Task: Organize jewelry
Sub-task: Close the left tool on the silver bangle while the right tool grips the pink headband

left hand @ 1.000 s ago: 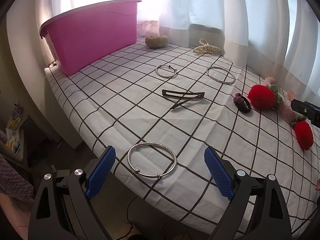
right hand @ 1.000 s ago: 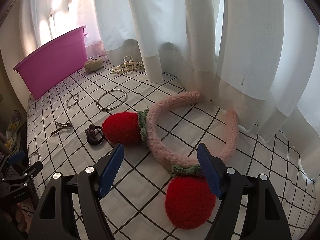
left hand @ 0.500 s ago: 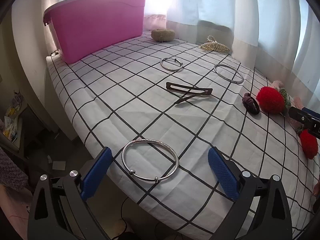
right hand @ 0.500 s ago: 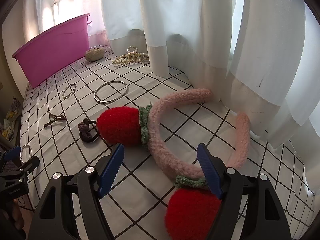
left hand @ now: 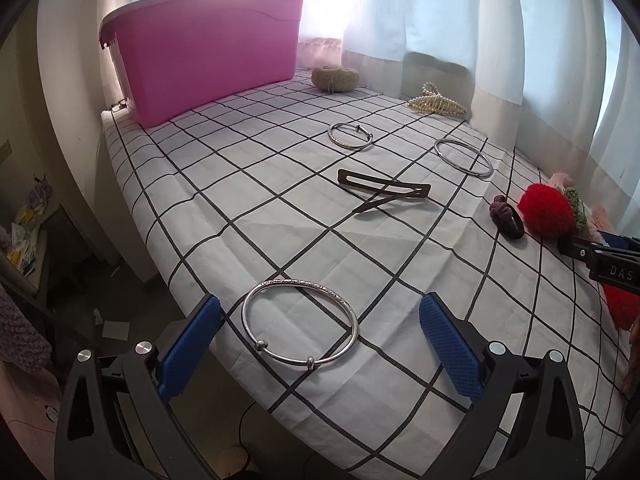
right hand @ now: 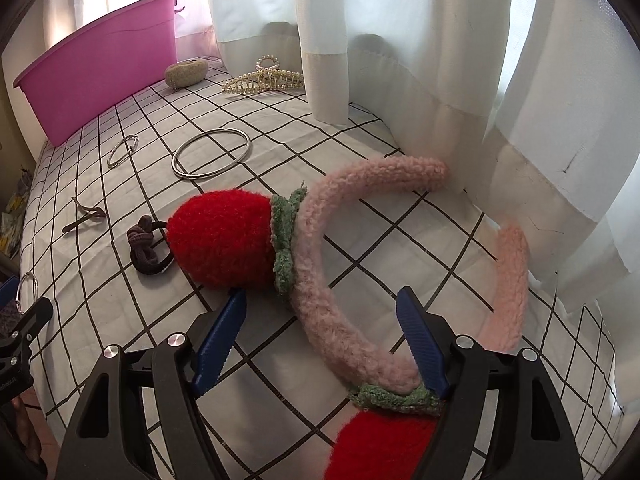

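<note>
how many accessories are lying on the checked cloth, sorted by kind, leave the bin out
metal bangles: 3 (near edge, beaded one, plain ring)
hair clips: 2 (brown snap clip, pearl claw clip)
hair ties: 1 (dark one)
headbands: 1 (pink, with red pom-poms)
knitted beige pieces: 1 ()
total: 8

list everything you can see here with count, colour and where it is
bin: 1, pink, far left corner of the checked cloth
bangles: 3, silver; one between the left tool's fingers, one beaded mid-cloth, one plain right of it
hair clip: 1, dark brown, centre
hair tie: 1, dark purple, beside the red pompom
headband: 1, pink with two red pompoms, in front of the right tool
claw clip: 1, pearl, by the curtain
scrunchie: 1, tan, near the bin
left tool: black, blue pads, open
right tool: same, open around the headband
</note>
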The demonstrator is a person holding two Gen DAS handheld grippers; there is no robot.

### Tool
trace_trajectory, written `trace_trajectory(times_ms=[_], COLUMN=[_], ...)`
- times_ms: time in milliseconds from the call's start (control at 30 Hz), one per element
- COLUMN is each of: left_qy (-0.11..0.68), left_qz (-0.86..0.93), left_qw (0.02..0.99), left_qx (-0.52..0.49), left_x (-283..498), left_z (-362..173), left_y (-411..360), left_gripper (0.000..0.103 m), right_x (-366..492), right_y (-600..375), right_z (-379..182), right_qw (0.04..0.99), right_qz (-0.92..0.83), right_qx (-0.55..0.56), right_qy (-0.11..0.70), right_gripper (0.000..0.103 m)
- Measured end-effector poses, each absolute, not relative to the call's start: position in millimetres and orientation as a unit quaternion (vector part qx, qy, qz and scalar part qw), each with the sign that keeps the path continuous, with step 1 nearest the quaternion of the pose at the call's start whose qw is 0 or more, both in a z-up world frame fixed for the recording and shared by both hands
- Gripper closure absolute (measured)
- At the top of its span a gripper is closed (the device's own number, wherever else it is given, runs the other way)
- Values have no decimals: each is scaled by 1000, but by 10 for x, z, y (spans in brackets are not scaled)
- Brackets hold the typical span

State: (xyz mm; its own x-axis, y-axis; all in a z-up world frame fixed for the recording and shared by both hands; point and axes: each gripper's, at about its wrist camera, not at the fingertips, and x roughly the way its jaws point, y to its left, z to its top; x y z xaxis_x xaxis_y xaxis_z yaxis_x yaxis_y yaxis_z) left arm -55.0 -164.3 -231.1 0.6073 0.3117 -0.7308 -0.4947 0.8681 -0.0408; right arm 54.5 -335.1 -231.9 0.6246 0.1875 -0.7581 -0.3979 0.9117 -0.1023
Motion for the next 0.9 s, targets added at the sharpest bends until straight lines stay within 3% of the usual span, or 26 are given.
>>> trace_trajectory(times_ms=[167,333,467,500,533,700,833,900], left_qy=[381,380,379,377,373,374,373,374], left_qz=[231,241,244,244,242,237,231,226], left_qw=[886,882,882,883,888,891,892,893], left_qx=[-131,-142,-137,-133,-120,-104,-110,-110], left_x=[-557,-621,-637,-641,-640,-622,-613,-603], left_z=[-2316,-2282,-2276,-2270,-2252,-2248,-2240,-2236], left_y=[-1633,-1579,-1580,-1588,-1621,-1659,-1637,-1629], left_gripper=[8,23,27,32,51,52,53,53], right_x=[564,565,540,531,525,521,464,447], right_y=[-3367,-3365,-3329,-3322,-3314,-3321,-3278,-3266], right_z=[-2327,-2325,-2322,-2320,-2319,-2309,-2294,-2289], right_qw=[890,890,890,890,891,891,891,891], right_qz=[167,172,177,177,177,179,184,185], right_qx=[-124,-128,-137,-141,-143,-141,-151,-153], right_qy=[405,403,396,395,393,393,386,385], right_gripper=[28,29,37,38,40,43,68,74])
